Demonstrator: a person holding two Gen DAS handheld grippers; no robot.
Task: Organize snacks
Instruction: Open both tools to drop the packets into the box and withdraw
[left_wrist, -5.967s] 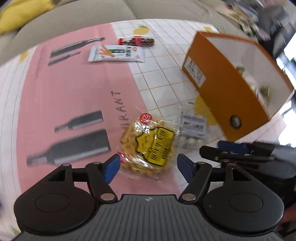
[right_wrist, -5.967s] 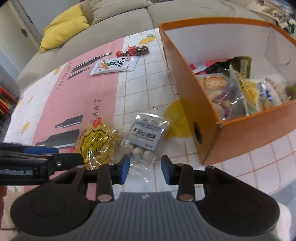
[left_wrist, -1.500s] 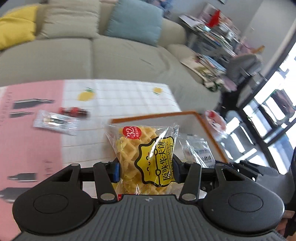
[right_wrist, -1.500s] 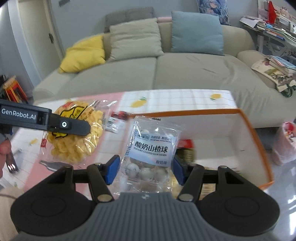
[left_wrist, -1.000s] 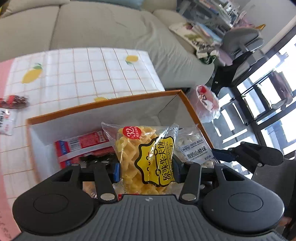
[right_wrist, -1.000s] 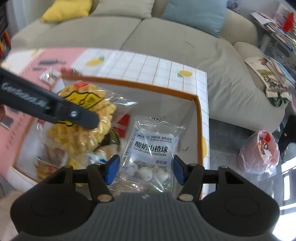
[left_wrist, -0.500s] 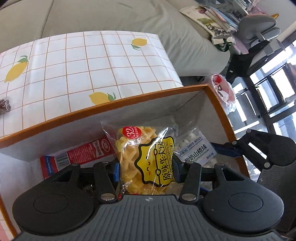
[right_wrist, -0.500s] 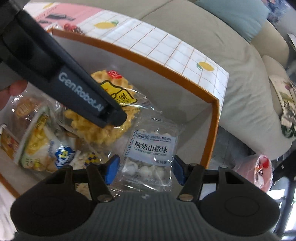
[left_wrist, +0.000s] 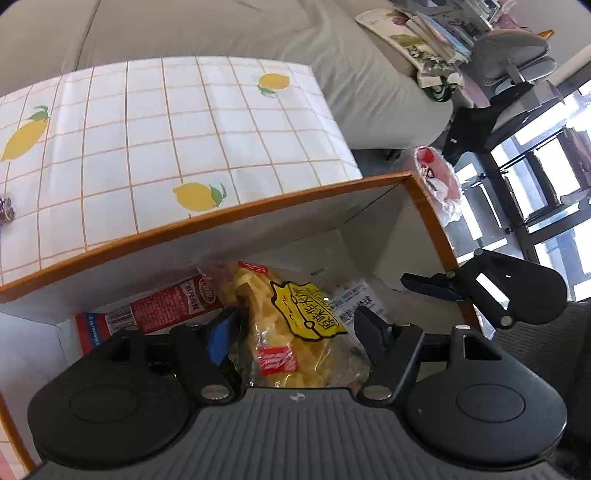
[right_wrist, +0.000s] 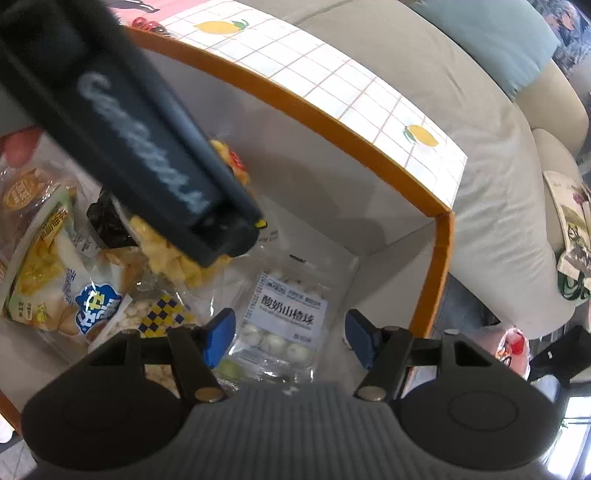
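Observation:
Both grippers hang over the orange box (left_wrist: 221, 221). My left gripper (left_wrist: 295, 332) is opening; its blue pads stand clear of the yellow waffle bag (left_wrist: 295, 314), which lies tilted in the box between them. My right gripper (right_wrist: 290, 341) is opening too. The white hawthorn-ball bag (right_wrist: 284, 321) rests on the box floor between its fingers, untouched by the pads. In the right wrist view, the left gripper's black body (right_wrist: 147, 147) crosses over the waffle bag (right_wrist: 166, 258). One right finger (left_wrist: 428, 286) shows at the box's right rim in the left wrist view.
The box (right_wrist: 332, 122) holds several more packets: a red one (left_wrist: 159, 306), a yellow-green bag (right_wrist: 44, 258), a blue-checked bag (right_wrist: 162, 317). It stands on a lemon-print tablecloth (left_wrist: 184, 129). A grey sofa (right_wrist: 443, 74) lies beyond, and a pink bag (left_wrist: 439, 177) on the floor.
Both grippers' jaws have spread and let go of their bags. The waffle bag has tipped down into the box; the hawthorn-ball bag has dropped onto the box floor.

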